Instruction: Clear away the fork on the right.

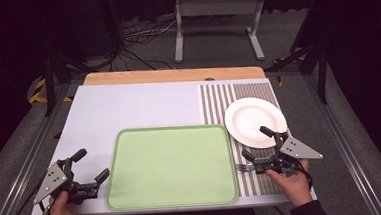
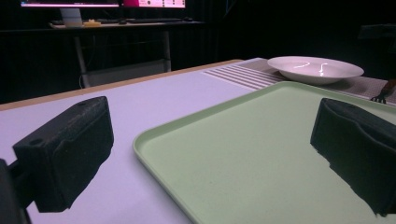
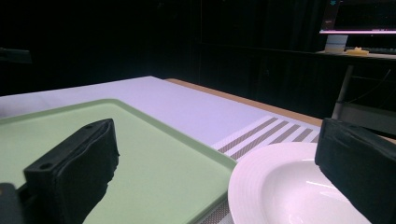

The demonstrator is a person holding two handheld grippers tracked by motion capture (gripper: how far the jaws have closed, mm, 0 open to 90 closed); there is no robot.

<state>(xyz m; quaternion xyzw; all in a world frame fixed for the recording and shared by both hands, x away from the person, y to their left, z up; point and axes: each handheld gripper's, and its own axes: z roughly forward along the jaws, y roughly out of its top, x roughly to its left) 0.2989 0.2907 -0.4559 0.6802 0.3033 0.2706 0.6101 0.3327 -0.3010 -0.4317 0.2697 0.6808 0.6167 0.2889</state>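
Observation:
A bare light-green tray (image 1: 172, 166) lies in the middle of the white table. To its right a white plate (image 1: 255, 122) rests on a striped placemat (image 1: 218, 103). My left gripper (image 1: 93, 164) hovers open at the tray's left edge, nothing between its jaws; from it I look across the tray (image 2: 261, 140) to the plate (image 2: 315, 69). My right gripper (image 1: 256, 142) is open at the plate's near rim, jaws straddling the tray corner (image 3: 154, 154) and the plate (image 3: 289, 196). A fork (image 1: 242, 167) lies on the placemat, tines toward the tray, handle hidden under the right hand.
The white table top (image 1: 128, 106) extends behind the tray to a wooden strip (image 1: 171, 75) at the far edge. Metal rails run along both table sides. A white stand (image 1: 218, 15) and cables sit on the floor beyond.

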